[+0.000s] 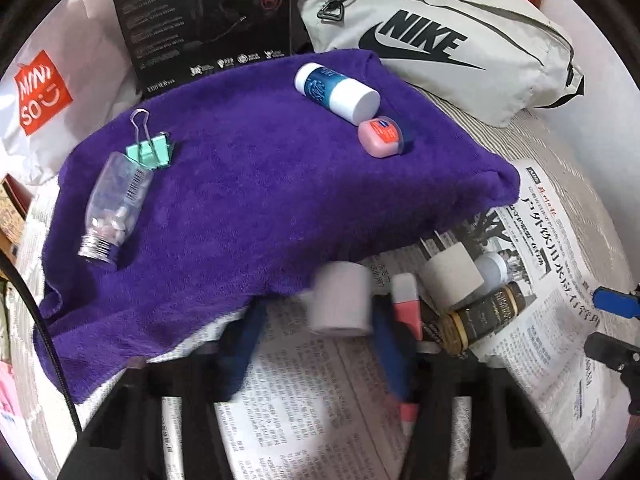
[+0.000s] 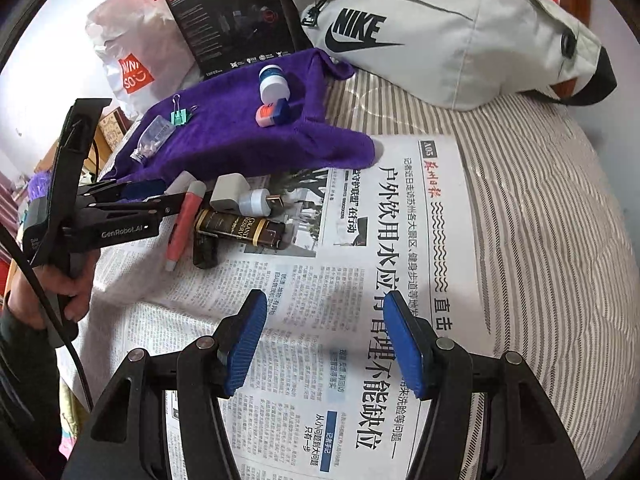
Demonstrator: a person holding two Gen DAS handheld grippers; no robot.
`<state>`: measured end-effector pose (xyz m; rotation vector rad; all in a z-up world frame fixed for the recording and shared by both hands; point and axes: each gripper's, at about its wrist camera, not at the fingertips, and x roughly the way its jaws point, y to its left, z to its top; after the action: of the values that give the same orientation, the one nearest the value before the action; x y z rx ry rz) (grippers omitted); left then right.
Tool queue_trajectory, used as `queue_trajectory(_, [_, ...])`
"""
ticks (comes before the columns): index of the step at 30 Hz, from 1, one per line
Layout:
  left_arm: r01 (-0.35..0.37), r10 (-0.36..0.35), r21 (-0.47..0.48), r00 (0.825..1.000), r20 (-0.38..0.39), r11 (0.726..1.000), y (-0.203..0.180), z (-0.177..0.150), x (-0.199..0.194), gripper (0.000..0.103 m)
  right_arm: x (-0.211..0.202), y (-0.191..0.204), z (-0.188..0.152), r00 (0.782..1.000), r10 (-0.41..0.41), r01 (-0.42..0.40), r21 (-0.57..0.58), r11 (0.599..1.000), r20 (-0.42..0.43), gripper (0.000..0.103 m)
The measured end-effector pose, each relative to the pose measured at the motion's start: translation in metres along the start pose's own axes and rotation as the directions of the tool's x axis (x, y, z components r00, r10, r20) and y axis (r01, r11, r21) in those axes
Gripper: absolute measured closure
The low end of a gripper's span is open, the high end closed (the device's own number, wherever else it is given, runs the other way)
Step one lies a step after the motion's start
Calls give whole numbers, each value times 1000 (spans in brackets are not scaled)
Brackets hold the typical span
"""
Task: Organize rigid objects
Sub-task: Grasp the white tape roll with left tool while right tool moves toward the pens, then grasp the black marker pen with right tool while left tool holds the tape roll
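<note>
The left gripper (image 1: 316,332) has its blue fingers (image 1: 390,344) narrowed around a small white cylinder (image 1: 340,300) above the newspaper (image 1: 304,420); blur hides whether they press it. Just beside lie a pink tube (image 1: 408,304), a white plug (image 1: 452,276) and a dark bottle (image 1: 476,312). The right gripper (image 2: 324,344) hangs wide and empty over newspaper print. Farther off, a purple towel (image 1: 260,184) carries a clear bottle (image 1: 116,204), a green clip (image 1: 150,148), a blue-and-white bottle (image 1: 336,92) and a pink tin (image 1: 380,136).

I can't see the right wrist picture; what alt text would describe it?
Two blue-padded fingers of the right gripper stand open and empty above a printed newspaper on a striped bed. Beyond, the left gripper reaches a cluster of small items beside a purple towel.
</note>
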<state>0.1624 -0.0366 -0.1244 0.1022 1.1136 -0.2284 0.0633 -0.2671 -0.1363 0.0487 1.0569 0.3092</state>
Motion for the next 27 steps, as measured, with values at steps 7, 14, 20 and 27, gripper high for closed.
queue_trajectory(7, [14,-14,-7,1000,-10,1000,-6,-4,-2,75,9,17,10,999,46,-45,-49,998,19,43])
queue_trajectory(14, [42,-43,-40,999,-21,998,15,-30,-16,75,39,46,34,999,46,-44,-213,976,4,43])
queue_trajectory(20, [96,-98,-94,995,-14,991,33,-45,-23,75,65,64,49,997,71,-78,-359,930,-33,43])
queue_trajectory(27, [121,-121,-106,993,6,987,36,-50,-24,75,67,74,39,992,91,-118,-396,911,-86,77])
